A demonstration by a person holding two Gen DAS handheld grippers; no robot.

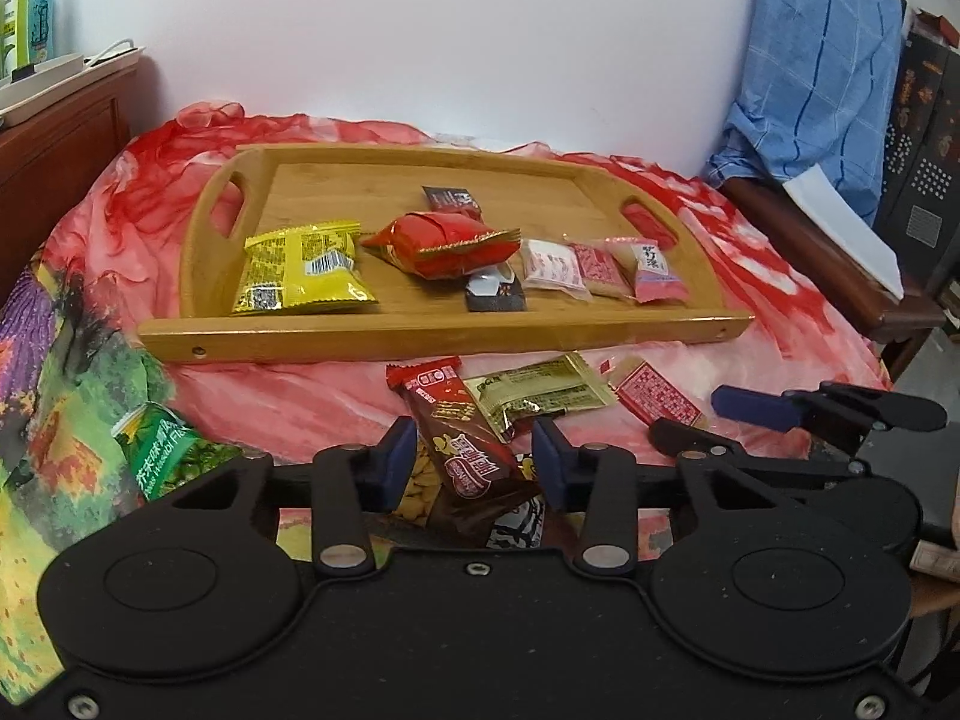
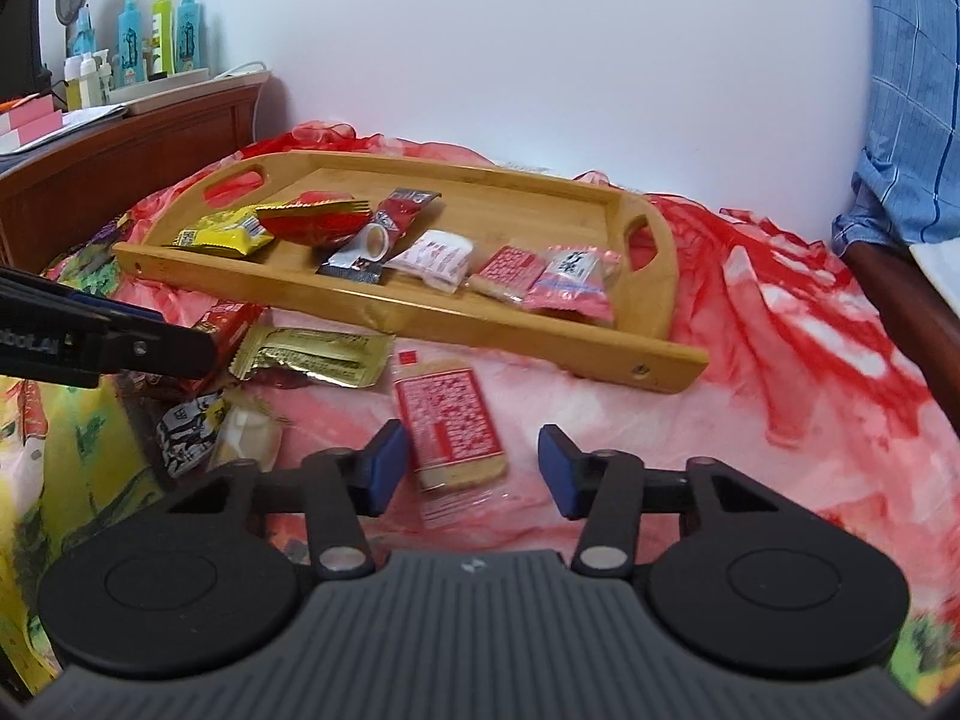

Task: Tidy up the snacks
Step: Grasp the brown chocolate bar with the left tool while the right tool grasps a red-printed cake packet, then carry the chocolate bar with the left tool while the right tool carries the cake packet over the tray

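1. Straddling a brown chocolate wafer bar [image 1: 465, 450] near the bamboo tray [image 1: 444, 330], the left tool [image 1: 474, 462] is narrowed, pads not clearly pressing.
2. The right tool [image 2: 474, 465] stands half-open around a red-printed biscuit packet [image 2: 447, 420].
3. Both look light, crinkly, slippery and crushable; pinch mid-length across the width.

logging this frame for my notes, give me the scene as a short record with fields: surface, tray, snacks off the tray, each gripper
surface: red patterned cloth
tray: wooden tray holding a yellow packet, a red packet and several small packets
off tray: brown wafer bar, gold packet, red-printed biscuit pack, green pea bag
left gripper: jaws either side of the brown wafer bar, contact unclear
right gripper: open, the red-printed biscuit pack between its jaws
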